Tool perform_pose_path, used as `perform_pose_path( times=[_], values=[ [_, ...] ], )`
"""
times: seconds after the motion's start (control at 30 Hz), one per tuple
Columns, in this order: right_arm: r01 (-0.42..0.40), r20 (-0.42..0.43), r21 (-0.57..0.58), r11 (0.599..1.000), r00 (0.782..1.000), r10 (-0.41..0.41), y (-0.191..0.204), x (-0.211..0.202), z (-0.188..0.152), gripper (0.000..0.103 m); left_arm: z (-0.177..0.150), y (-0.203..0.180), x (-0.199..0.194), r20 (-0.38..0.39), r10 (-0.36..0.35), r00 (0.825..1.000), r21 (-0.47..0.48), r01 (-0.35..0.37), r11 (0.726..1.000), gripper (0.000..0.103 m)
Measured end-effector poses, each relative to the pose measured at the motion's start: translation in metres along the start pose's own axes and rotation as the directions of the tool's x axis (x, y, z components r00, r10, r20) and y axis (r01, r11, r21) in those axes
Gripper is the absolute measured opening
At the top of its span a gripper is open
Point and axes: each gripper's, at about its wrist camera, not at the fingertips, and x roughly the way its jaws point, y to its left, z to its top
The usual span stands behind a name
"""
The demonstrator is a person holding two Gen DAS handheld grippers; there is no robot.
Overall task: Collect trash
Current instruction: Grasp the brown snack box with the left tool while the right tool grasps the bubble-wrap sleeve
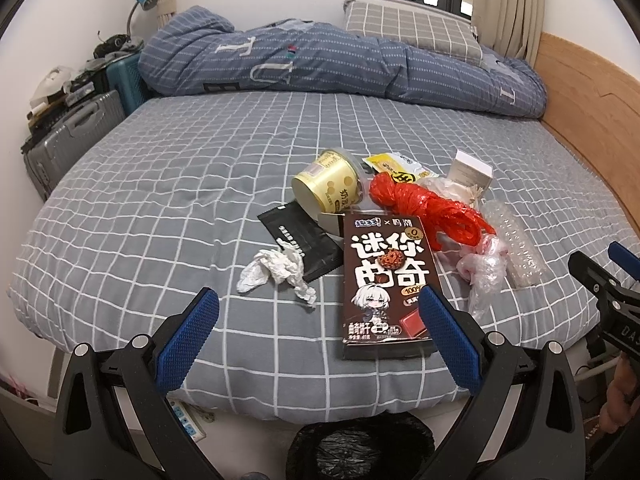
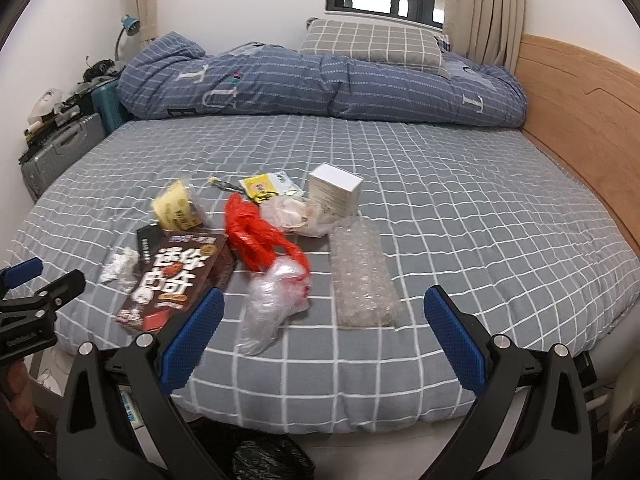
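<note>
Both tongs hang released and empty at the bed's (image 1: 160, 184) near edge. The left gripper (image 1: 320, 312) faces a crumpled tissue (image 1: 276, 270) and a brown snack box (image 1: 386, 280) (its right finger overlaps it). The right gripper (image 2: 324, 312) has clear bags (image 2: 272, 300) and bubble wrap (image 2: 362, 276) between its fingers.

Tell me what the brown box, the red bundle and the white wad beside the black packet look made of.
Brown box: looks like printed cardboard with a slight sheen; flat faces, crisp edges. Red bundle: thin glossy plastic film, probably a bag or twisted strip; it crinkles and catches light. White wad: matte, soft-creased, likely tissue paper.
</note>
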Motion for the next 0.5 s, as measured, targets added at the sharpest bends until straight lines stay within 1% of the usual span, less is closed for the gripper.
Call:
perform_pose_path(
  times=[0.1,0.2,0.37,0.5],
  values=[
    [0.034,-0.026,0.0,0.999,0.999,-0.034,-0.012,0.017,0.003,0.096,0.004,-0.007,0.012,-0.017,-0.004,1.0,0.006,0.005,1.0,0.097],
    [0.053,-0.061,0.018,0.998,0.997,-0.052,-0.027,0.035,0.002,0.092,0.009,-0.017,0.03,-0.052,-0.023,0.998,0.009,0.023,1.0,0.097],
    [0.067,-0.1,0.034,0.997,0.993,-0.063,-0.043,0.06,0.004,0.091,0.014,-0.034,0.057,-0.102,-0.037,0.994,0.019,0.039,0.999,0.097],
    [0.067,-0.142,0.032,0.997,0.988,-0.062,-0.049,0.084,0.007,0.088,0.017,-0.045,0.074,-0.134,-0.034,0.99,0.036,0.04,0.999,0.097]
  ],
)
